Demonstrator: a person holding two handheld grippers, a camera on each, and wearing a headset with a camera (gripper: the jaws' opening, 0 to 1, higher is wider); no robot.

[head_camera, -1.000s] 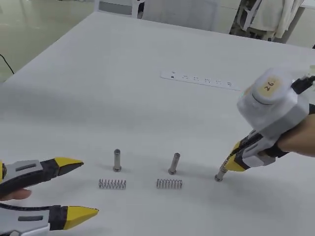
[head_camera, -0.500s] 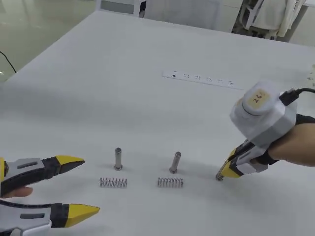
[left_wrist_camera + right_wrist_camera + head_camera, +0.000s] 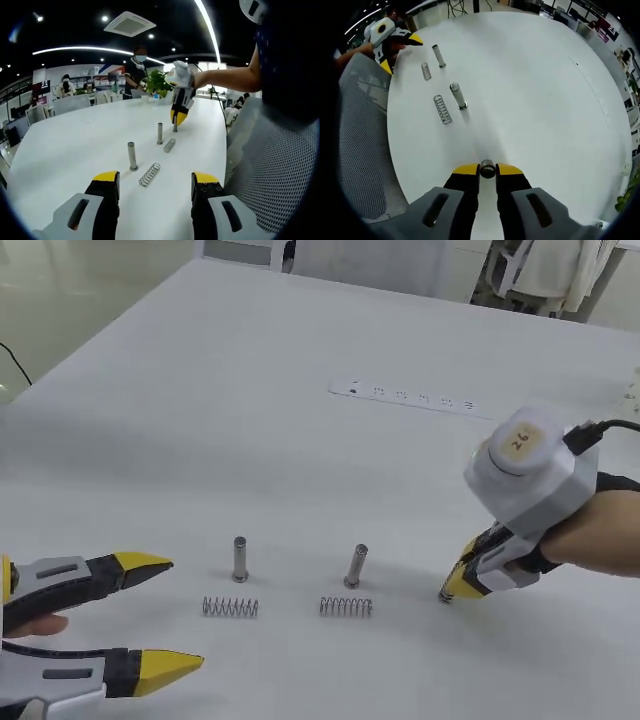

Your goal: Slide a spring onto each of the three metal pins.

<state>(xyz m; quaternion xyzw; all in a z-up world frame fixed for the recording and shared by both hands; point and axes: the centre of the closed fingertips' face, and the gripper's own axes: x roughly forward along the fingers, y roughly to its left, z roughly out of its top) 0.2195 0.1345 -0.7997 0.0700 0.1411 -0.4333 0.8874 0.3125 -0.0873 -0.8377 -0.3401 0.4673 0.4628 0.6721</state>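
now the right claw [image 3: 487,171] pinches the third pin [image 3: 487,167], the left claw [image 3: 155,177] gapes open.

"26" handwritten on round sticker [image 3: 519,440] atop right gripper [image 3: 452,590].

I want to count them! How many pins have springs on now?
None clearly done yet. The right tongs grip the third pin; any spring there is hidden. Two springs lie beside two bare pins. Left tongs are open, empty.
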